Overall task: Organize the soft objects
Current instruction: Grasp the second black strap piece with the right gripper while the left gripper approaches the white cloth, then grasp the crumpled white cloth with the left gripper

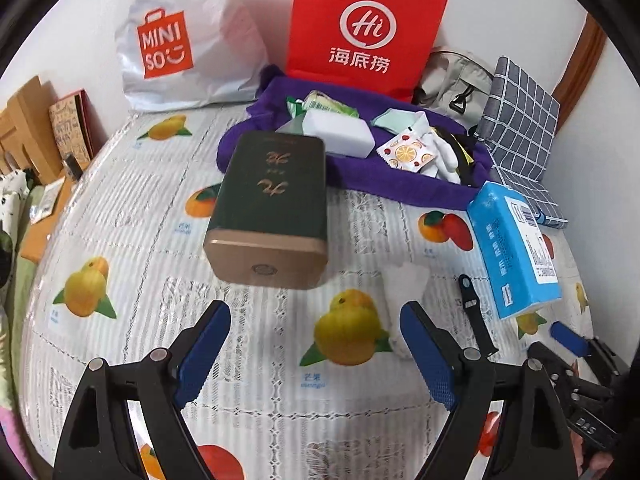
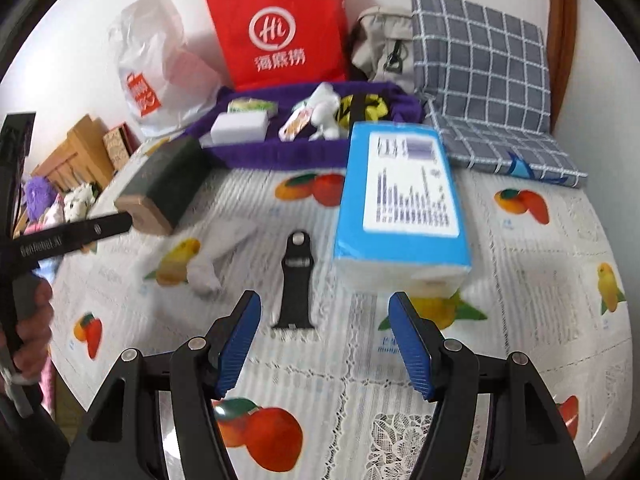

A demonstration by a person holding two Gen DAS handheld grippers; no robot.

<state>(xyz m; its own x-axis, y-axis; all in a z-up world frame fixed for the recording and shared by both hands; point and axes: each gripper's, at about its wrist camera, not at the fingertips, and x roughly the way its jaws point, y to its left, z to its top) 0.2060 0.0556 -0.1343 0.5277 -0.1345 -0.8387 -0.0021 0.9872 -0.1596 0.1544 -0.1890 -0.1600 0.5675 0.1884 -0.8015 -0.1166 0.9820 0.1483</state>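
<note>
A blue tissue pack (image 2: pixel 400 204) lies on the fruit-print tablecloth, just beyond my open, empty right gripper (image 2: pixel 324 340); it also shows in the left wrist view (image 1: pixel 516 248). A black watch strap (image 2: pixel 295 284) lies left of the pack. A crumpled white tissue (image 1: pixel 404 300) lies in front of my open, empty left gripper (image 1: pixel 316 348). A purple tray (image 1: pixel 360 188) at the back holds a white sponge block (image 1: pixel 340 134), small packets, a white glove (image 1: pixel 444 152) and black-yellow fabric.
A dark green tin (image 1: pixel 272 208) lies on its side before the tray. A red paper bag (image 1: pixel 364 24), a white Miniso bag (image 1: pixel 180 40), a grey pouch (image 1: pixel 456 80) and a checked cushion (image 1: pixel 520 128) line the wall. Cardboard boxes (image 1: pixel 32 128) stand at left.
</note>
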